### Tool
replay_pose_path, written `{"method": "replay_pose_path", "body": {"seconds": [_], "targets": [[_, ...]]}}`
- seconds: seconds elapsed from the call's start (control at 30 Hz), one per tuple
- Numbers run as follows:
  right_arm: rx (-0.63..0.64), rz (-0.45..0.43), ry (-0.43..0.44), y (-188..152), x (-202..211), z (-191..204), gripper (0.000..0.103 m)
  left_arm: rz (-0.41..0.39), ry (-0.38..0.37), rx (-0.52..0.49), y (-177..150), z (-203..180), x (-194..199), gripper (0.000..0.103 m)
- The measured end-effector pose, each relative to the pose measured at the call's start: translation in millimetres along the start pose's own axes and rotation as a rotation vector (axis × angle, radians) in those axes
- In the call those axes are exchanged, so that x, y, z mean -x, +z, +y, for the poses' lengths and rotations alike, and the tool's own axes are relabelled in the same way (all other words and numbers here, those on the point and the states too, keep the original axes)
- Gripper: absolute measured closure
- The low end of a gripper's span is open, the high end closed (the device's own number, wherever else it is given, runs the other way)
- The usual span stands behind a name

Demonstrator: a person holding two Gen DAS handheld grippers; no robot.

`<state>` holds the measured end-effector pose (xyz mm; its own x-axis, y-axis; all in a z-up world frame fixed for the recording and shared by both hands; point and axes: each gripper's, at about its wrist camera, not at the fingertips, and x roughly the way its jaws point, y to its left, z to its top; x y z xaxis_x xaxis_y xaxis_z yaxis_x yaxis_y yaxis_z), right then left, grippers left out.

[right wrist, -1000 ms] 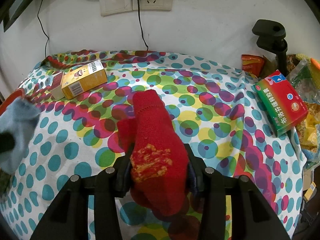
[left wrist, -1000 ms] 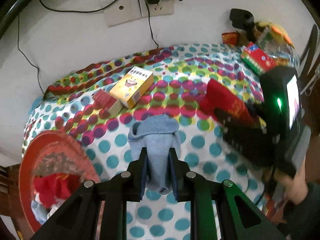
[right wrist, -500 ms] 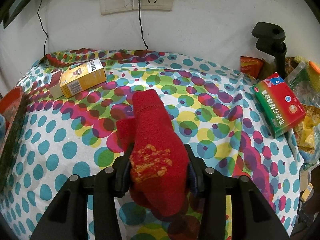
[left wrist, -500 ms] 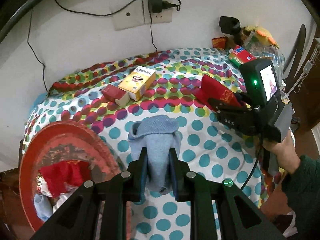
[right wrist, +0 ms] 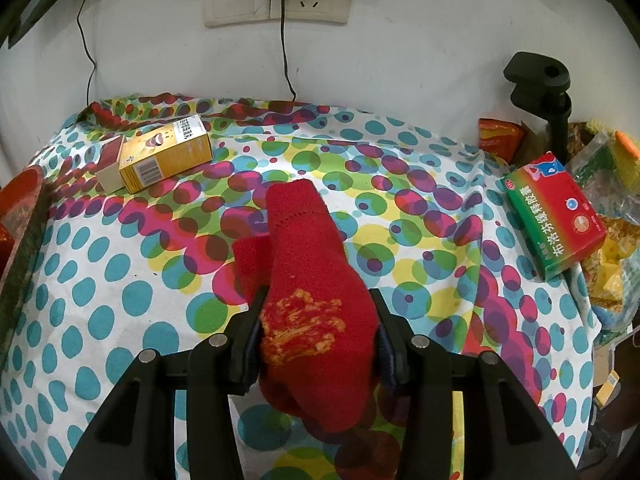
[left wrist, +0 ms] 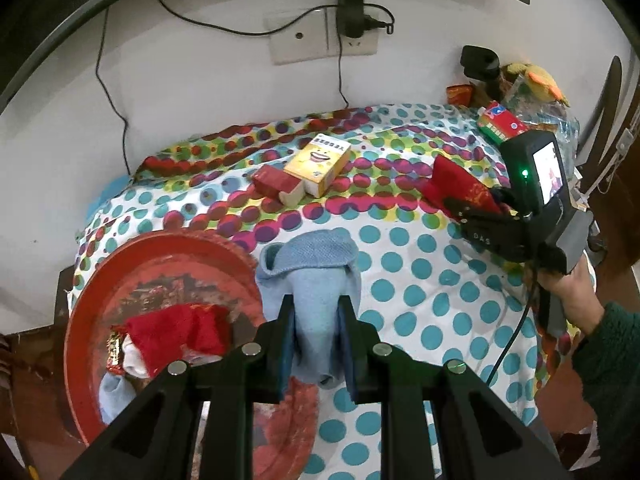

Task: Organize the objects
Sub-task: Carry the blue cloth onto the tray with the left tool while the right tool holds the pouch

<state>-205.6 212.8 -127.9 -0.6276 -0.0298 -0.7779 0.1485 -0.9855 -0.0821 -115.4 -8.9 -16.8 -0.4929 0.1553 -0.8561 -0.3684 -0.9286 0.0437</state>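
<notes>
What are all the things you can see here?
Blue sock: one, light blue, held over the tablecloth beside the tray.
Red sock: one, red with a gold pattern, held over the tablecloth.
Tray: one, red, at the table's left edge, holding a red sock and pale ones.
Yellow box: one, at the back left, against a small red box.
Green and red box: one, at the right edge.
Tablecloth: one, white with coloured dots.
Wall sockets: white, charger plugged in.
Left gripper: black, clamps the blue sock.
Right gripper: black, clamps the red sock.

left wrist: steep down, near | right wrist: same | shared: dotted tablecloth, yellow box
</notes>
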Motion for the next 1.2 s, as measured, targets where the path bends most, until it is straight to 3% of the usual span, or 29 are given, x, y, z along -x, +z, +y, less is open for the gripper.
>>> {"method": "replay_pose_path", "body": {"seconds": [1.2], "targets": [[0.019, -0.002, -0.027, 3.2, 2.3, 4.0, 0.059, 0.005, 0.135, 0.294, -20.4, 130.8, 10.9, 0.082]]}}
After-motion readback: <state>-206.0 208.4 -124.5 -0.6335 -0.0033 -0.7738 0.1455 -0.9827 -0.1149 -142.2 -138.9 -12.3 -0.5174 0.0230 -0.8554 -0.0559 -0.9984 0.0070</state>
